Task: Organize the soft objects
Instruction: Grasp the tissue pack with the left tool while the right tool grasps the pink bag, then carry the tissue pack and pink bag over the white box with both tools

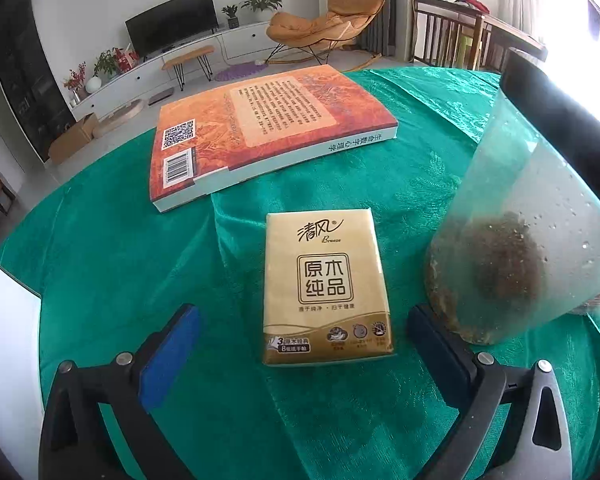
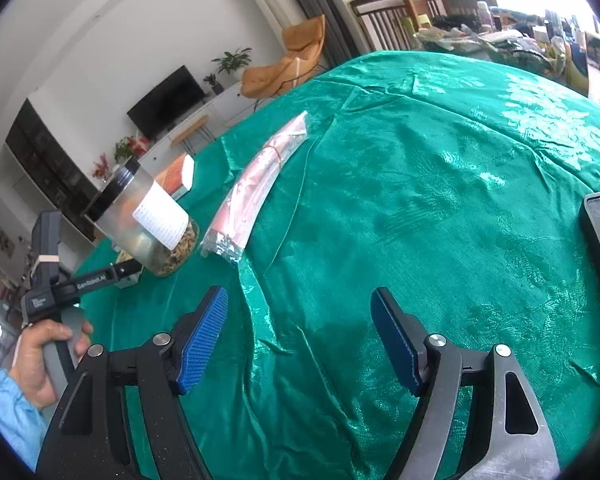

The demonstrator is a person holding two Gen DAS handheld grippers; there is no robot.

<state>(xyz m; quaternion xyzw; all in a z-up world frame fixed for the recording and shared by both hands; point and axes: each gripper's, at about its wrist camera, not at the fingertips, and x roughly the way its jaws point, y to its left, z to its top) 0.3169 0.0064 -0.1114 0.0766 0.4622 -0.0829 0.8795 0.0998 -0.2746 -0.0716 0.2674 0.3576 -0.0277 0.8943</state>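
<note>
Left gripper: we see its blue ribbed pads spread wide, nothing pressed between them. The gold plastic-wrapped pocket tissue pack lies flat on the green satin tablecloth in the gap between the fingers, touching neither pad.

At 11 o'clock from the pack lies the orange paperback book, back cover up, barcode and square code showing. At 3 o'clock stands the frosted plastic jar with a black lid, a brown clump of dried matter at its bottom; it sits just beside the right-hand finger, and we cannot tell whether they touch.

Right gripper: we find its jaws well apart and empty, over bare, wrinkled, glossy cloth.

Only the right wrist view shows the long pink bundle in clear wrap, lying at 11 o'clock, with the jar left of it, and at 9 o'clock the person's left hand, in a light blue sleeve, around the other tool's handle. The tissue pack appears only in the left wrist view.
</note>
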